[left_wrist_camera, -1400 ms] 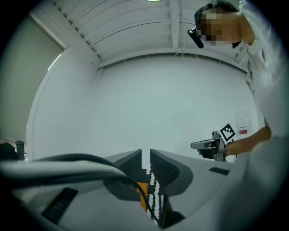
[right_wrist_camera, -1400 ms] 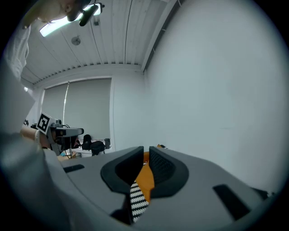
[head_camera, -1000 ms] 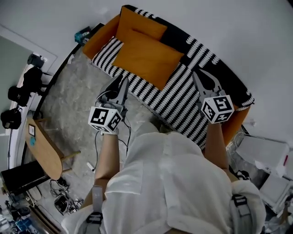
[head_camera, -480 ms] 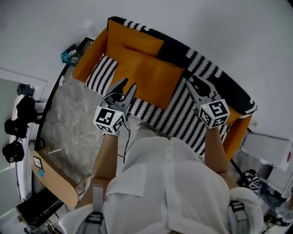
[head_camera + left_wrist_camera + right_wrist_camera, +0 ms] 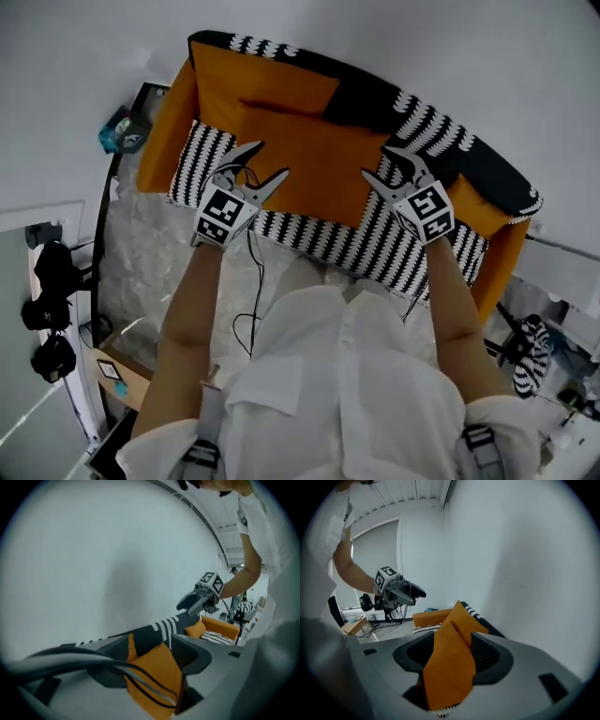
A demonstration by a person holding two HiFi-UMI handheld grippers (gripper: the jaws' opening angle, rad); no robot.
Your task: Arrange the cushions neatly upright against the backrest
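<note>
There is one sofa with two orange cushions: a back cushion and a seat cushion. Two grippers, the left gripper and the right gripper, are opening with cushion fabric between their jaws. One wooden table stands nearby.

Bright, even indoor light; soft shadows; gripper views fisheye, dark vignetted corners; near orange cushion slightly blurred
</note>
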